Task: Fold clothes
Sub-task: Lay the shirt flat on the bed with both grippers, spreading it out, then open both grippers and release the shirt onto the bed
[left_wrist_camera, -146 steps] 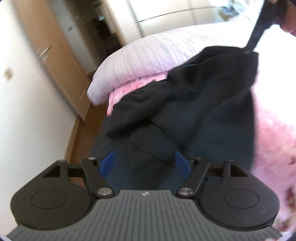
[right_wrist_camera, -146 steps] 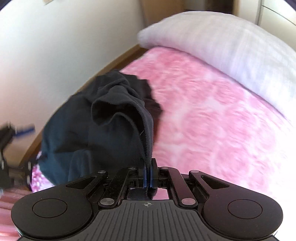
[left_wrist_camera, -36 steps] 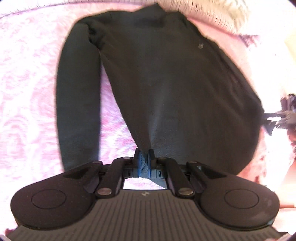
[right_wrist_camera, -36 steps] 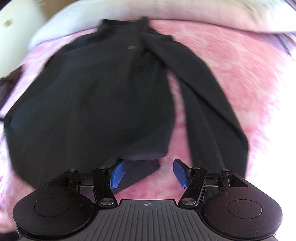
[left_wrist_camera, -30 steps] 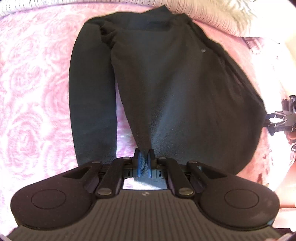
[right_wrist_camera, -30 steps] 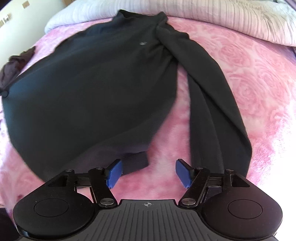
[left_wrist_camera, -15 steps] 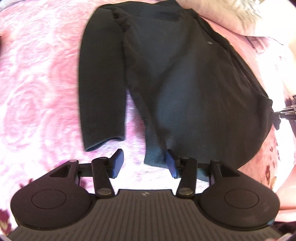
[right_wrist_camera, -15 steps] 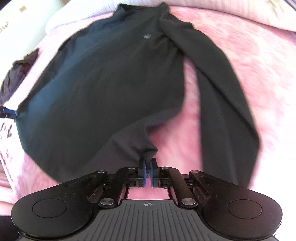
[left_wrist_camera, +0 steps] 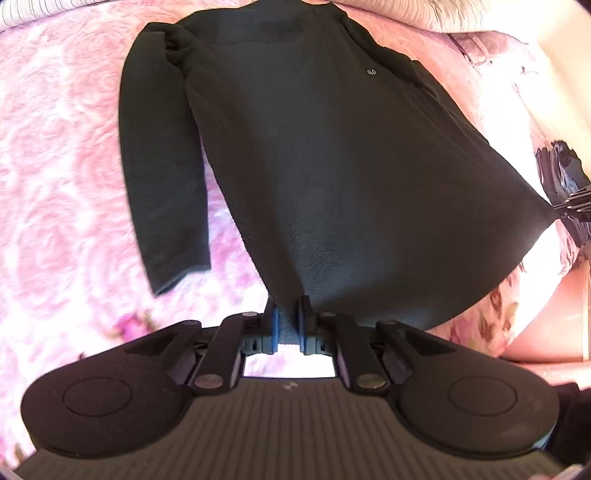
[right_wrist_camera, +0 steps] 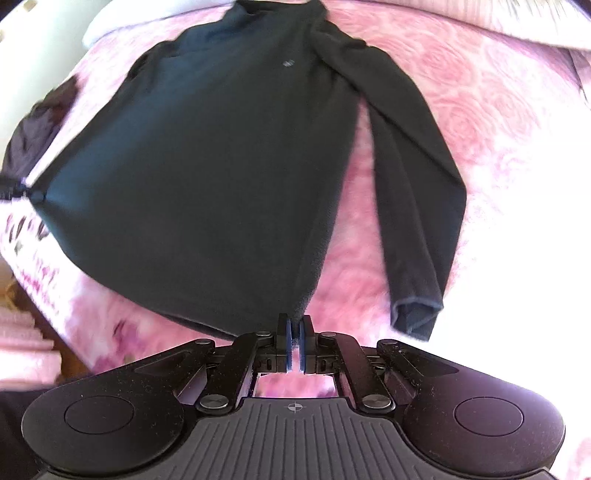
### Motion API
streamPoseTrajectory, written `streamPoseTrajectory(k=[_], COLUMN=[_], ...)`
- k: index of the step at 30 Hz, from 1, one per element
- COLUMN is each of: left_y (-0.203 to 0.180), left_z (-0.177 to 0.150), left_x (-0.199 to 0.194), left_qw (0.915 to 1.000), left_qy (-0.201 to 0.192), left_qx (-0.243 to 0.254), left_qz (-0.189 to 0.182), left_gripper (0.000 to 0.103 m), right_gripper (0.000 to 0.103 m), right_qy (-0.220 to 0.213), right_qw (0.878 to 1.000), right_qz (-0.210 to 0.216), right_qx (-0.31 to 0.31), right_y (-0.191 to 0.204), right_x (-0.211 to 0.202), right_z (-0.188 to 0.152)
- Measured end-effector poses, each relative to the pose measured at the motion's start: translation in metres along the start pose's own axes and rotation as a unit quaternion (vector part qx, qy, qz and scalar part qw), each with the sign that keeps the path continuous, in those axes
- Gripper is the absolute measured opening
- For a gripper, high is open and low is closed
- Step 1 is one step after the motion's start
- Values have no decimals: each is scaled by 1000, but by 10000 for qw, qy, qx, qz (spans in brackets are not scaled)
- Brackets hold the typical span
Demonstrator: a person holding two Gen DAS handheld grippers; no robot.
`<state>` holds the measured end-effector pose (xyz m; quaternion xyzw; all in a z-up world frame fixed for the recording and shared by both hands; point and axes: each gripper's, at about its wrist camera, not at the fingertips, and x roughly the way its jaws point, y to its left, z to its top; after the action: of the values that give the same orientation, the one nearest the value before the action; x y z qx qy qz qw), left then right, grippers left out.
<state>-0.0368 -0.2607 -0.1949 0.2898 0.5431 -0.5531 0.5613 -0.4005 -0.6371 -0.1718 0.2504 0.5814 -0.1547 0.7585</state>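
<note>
I've got the left gripper (left_wrist_camera: 287,314) closing, pads pinched on the sweater (left_wrist_camera: 332,166) hem corner at 6 o'clock. My right gripper (right_wrist_camera: 294,334) is clamped tight on the other hem corner. Sweater lies face up on the pink blanket (left_wrist_camera: 55,147), collar at 12 o'clock against the pillow (right_wrist_camera: 461,26). Right view: sleeve (right_wrist_camera: 413,184) at 3 o'clock, apart from the body, cuff near my pads. Dark cloth (right_wrist_camera: 33,133) at 9 o'clock, beside the hem. Nothing blocks either grip.
</note>
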Motion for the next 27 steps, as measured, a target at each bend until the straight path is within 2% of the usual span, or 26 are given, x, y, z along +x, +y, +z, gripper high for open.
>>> streamPoseTrajectory(k=[3, 7, 9, 12, 14, 20, 21, 22, 23, 24, 25, 26, 27], left_y=[6, 16, 15, 8, 6, 24, 27, 26, 24, 20, 16, 8, 4], left_z=[-9, -29, -39, -47, -51, -59, -60, -58, -56, -53, -51, -51, -49], left_x=[15, 45, 52, 45, 35, 4, 3, 5, 7, 12, 17, 27, 38], left_qw=[9995, 9963, 9959, 9964, 9968, 9964, 9960, 9960, 9961, 9969, 9978, 9985, 9989], left_qy=[183, 280, 327, 418, 461, 472, 441, 378, 302, 210, 111, 39, 25], left_qx=[-262, -801, -817, -672, -598, -690, -752, -789, -815, -747, -642, -535, -474], left_qz=[19, -110, -208, -299, -254, 154, 181, 173, 150, 127, 103, 53, -33], left_gripper=[9, 12, 12, 8, 0, 0, 2, 9, 25, 36, 50, 50, 50], right_gripper=[2, 2, 2, 2, 2, 2, 2, 2, 3, 4, 9, 25, 34], right_qy=[168, 391, 430, 452, 455, 520, 559, 612, 673, 734, 754, 724, 673], right_qw=[9998, 9985, 9984, 9985, 9984, 9982, 9980, 9975, 9969, 9963, 9960, 9962, 9965], right_qz=[66, 201, 160, 28, 4, -161, -220, -278, -336, -394, -420, -434, -468], right_qx=[48, 314, 326, 296, 339, 232, 217, 212, 214, 215, 219, 197, 142], right_y=[9, 6, 5, 0, -1, 5, 6, 6, 5, 5, 5, 5, 7], right_x=[3, 30, 39, 47, 49, 56, 59, 62, 65, 68, 70, 71, 72], right_z=[-19, -42, -45, -41, -41, -40, -40, -40, -39, -38, -37, -36, -35])
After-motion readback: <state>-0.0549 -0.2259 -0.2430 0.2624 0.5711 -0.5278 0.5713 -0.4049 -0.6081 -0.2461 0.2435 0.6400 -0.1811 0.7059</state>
